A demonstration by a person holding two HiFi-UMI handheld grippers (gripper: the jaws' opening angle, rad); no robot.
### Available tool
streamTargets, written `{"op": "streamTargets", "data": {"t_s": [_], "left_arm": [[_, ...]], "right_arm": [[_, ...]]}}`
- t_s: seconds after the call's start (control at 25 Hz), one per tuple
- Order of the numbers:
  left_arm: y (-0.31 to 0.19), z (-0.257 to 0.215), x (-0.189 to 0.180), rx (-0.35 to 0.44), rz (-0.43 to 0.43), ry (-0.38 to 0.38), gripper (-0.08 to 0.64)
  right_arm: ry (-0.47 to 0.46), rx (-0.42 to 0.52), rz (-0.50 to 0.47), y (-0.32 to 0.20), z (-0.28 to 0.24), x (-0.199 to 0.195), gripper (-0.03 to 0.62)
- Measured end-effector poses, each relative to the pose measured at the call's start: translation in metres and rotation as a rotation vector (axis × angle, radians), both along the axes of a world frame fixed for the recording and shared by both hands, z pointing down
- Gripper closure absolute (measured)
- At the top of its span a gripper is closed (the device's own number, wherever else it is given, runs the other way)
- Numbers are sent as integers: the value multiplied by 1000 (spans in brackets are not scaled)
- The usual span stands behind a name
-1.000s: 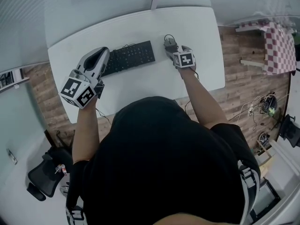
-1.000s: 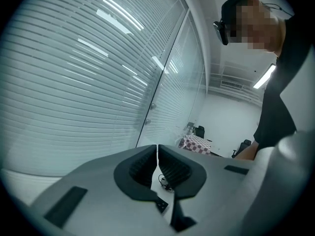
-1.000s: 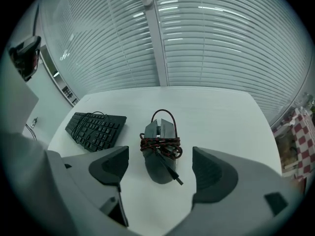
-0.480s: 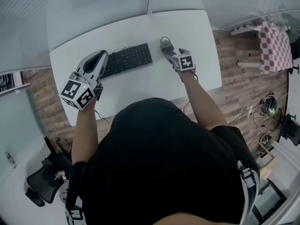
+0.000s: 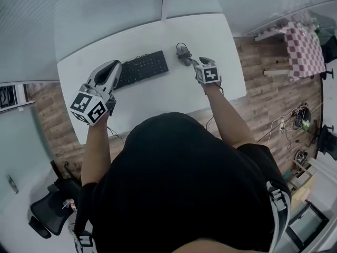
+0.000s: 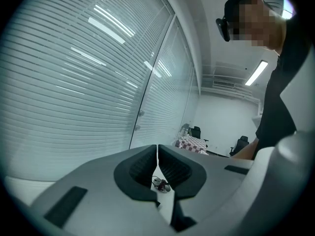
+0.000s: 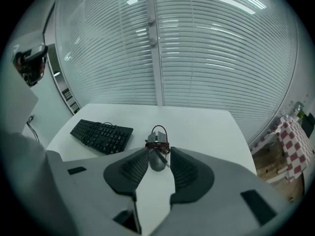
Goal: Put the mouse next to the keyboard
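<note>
1. The white table (image 5: 158, 96) is the biggest thing here. It fills the middle of the head view, and closed blinds (image 7: 206, 48) run along behind its far edge.
2. Next, the person's arms. The left forearm (image 5: 97, 146) goes up along the table's left side. The right forearm (image 5: 225, 117) crosses the near right edge. Both are stretched forward over the tabletop.
3. The black keyboard (image 5: 142, 67) lies flat on the far half of the table, a bit angled. From the head view its left end sits under the nose of the left gripper.
4. The left gripper (image 6: 157, 150) is held off the table, pointing pretty much level across it, with the left marker cube (image 5: 88, 108) at the end nearest the person. Its jaws are fully together, tips touching, and there's nothing in them.
5. The right gripper (image 5: 195, 63) is up off the table and tipped steeply down toward it, with the right marker cube (image 5: 207, 74) facing up. Its jaws have just been closing and now there's only a narrow gap between them. You can see the mouse through that gap, but it's lying on the table below and the pads aren't pressing on it, so this gripper holds nothing either.
6. The mouse (image 7: 156, 157) sits on the table just past the right gripper's tips. It's near the keyboard's right end, with a strip of bare table between them.
7. The cable (image 7: 157, 145) is wound round the mouse's body, and one loop sticks out at the far end.
</note>
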State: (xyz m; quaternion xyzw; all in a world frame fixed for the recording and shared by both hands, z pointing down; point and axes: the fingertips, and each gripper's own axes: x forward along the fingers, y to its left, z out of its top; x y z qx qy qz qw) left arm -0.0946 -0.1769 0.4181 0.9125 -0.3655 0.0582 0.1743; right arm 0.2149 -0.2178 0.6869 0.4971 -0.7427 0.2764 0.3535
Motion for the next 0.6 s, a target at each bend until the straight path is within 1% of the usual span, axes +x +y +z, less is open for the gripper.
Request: {"op": "streamTargets", "data": {"t_s": [0.24, 0.4, 0.6], "left_arm": [[20, -9, 3, 21, 22, 7, 535], [28, -15, 7, 26, 36, 9, 535], [44, -21, 11, 32, 42, 3, 535]], "right_arm": [[-23, 55, 28, 18, -26, 1, 468], [-33, 87, 57, 25, -49, 7, 486], [-82, 137, 41, 32, -76, 3, 495]]}}
